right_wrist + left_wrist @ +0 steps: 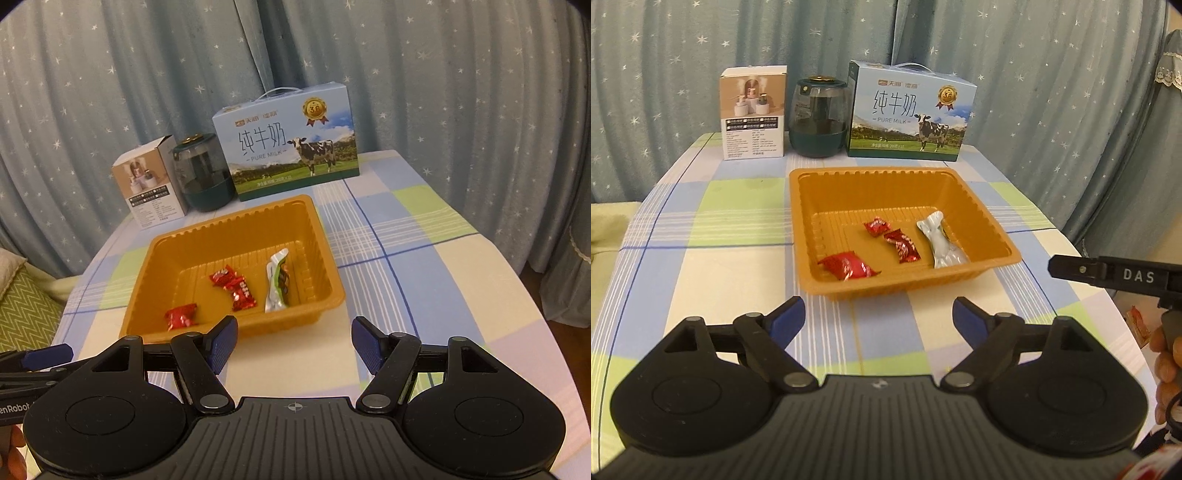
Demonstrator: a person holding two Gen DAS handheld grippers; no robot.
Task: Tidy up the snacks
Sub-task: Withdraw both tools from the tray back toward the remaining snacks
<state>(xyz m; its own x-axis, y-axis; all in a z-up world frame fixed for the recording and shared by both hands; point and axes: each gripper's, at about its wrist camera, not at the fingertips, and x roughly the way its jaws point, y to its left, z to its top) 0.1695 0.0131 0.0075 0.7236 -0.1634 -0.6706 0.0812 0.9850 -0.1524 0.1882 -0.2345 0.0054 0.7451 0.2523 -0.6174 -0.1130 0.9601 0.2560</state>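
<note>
Both grippers hang short of the tray (993,225), jaws apart and empty: the left gripper (879,317) stands wide, the right gripper (294,345) a little narrower, with nothing between the blue pads of either. The snacks already lie in the tray: three red candies (847,266) toward its near and middle floor, and a pale packet (940,242) against the right wall. The likeliest slip from here, as I judge it, is a knock: the tray looks like thin, light plastic, and the right gripper's left finger (221,345) sits just at its near rim, so a careless push forward could shove or tip it and spill the candies. The crinkly wrappers could also slide out of a pinch. The table (701,280) wears a checked cloth of blue, green and cream, which could ruck under a dragged tray. Behind stand a small box (753,114), a dark jar (818,118) and a milk carton (910,114), with a star-printed blue curtain (1034,55) beyond.
</note>
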